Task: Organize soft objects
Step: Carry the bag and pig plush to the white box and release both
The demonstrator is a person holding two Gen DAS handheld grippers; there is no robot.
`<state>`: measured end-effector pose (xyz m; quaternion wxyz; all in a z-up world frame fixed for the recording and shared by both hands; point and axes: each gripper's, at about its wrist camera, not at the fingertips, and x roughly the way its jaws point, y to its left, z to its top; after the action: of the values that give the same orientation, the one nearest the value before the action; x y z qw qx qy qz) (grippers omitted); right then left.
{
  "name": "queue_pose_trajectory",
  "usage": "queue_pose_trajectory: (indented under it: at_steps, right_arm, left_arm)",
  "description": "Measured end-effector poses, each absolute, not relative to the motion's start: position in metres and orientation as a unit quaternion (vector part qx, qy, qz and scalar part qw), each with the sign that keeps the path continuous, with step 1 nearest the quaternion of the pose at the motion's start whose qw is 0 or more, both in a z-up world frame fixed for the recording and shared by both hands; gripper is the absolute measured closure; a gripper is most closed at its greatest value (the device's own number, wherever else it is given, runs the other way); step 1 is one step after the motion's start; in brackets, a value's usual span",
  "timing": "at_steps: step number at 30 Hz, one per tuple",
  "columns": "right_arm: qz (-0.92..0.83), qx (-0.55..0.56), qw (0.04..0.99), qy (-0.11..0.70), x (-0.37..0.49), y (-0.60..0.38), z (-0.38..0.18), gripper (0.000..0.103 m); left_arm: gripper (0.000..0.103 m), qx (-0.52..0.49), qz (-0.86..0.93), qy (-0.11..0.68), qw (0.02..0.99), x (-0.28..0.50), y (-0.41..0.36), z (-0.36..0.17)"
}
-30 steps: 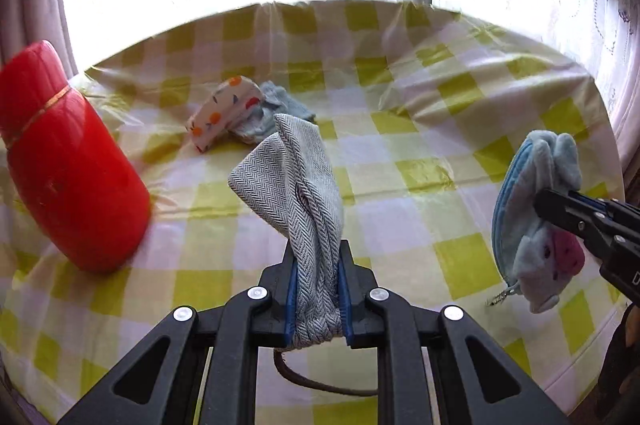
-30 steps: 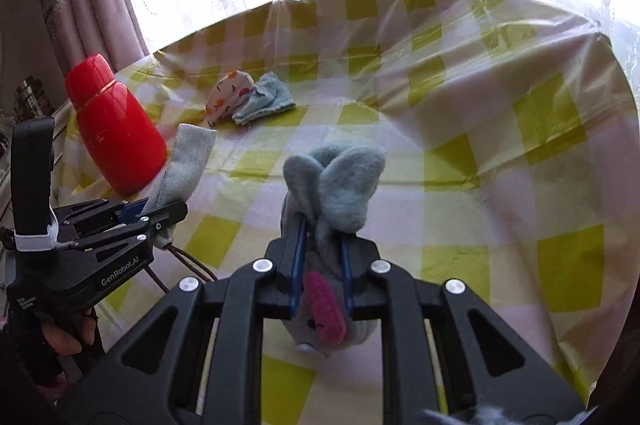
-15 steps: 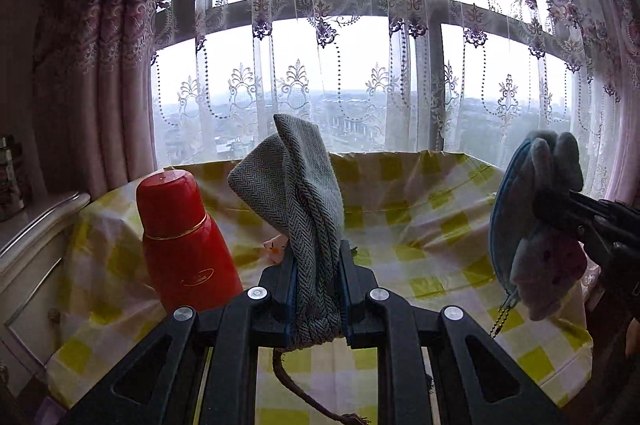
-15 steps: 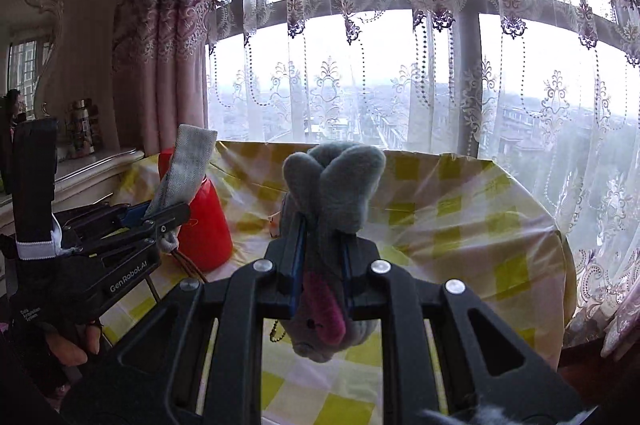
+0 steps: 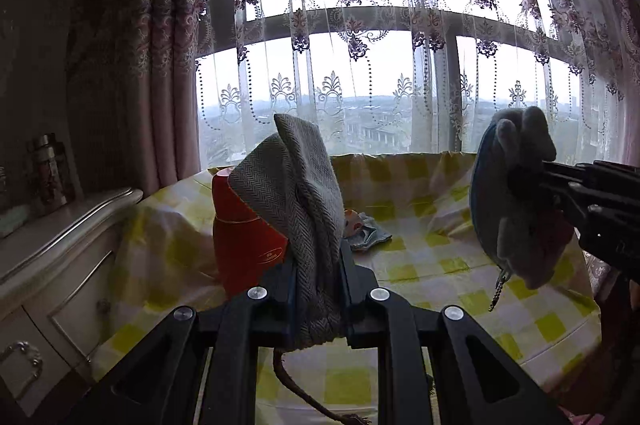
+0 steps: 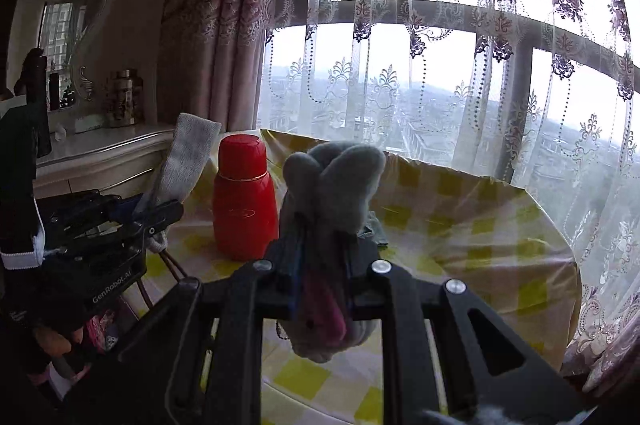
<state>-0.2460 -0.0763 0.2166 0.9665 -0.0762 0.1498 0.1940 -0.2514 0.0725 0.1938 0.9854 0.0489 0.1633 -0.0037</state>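
Above the near edge of the surface (image 5: 420, 273), both grippers carry their loads clear of the checked cloth. The left gripper (image 5: 316, 289) has its jaws pinching a grey pouch (image 5: 292, 193), whose long axis stands up and leans toward the flask (image 5: 240, 237), with a brown cord hanging below. The right gripper (image 6: 322, 285) has its jaws pinching a plush purse (image 6: 328, 193), ears up and pink part below, just right of the flask (image 6: 244, 201) in its own view. Beyond the flask, toward the window, two small socks (image 5: 366, 233) lie together on the surface. That pile sits ahead of both jaws, and I judge the left gripper nearer it.
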Motion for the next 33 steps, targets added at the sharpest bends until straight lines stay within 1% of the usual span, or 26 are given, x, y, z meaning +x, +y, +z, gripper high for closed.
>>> queue_pose_trajectory:
  at_steps: [7,12,20,27,33]
  right_arm:
    - [0.267,-0.151,0.931,0.200,-0.254,-0.012,0.190,0.083]
    - [0.304,-0.207,0.902,0.226,-0.263,0.028,0.172,0.083]
    - [0.385,-0.289,0.842,0.245,-0.287,0.097,0.145,0.083]
    - [0.448,-0.369,0.775,0.249,-0.320,0.158,0.105,0.083]
    - [0.471,-0.398,0.743,0.260,-0.327,0.185,0.083,0.083]
  left_arm:
    - [0.084,0.034,0.034,0.183,0.982,-0.282,0.120,0.187]
    - [0.084,0.011,0.065,0.205,0.977,-0.308,0.155,0.172]
    - [0.084,-0.045,0.119,0.268,0.955,-0.340,0.220,0.136]
    - [0.084,-0.094,0.167,0.332,0.924,-0.364,0.269,0.101]
    - [0.084,-0.117,0.193,0.365,0.903,-0.375,0.294,0.080]
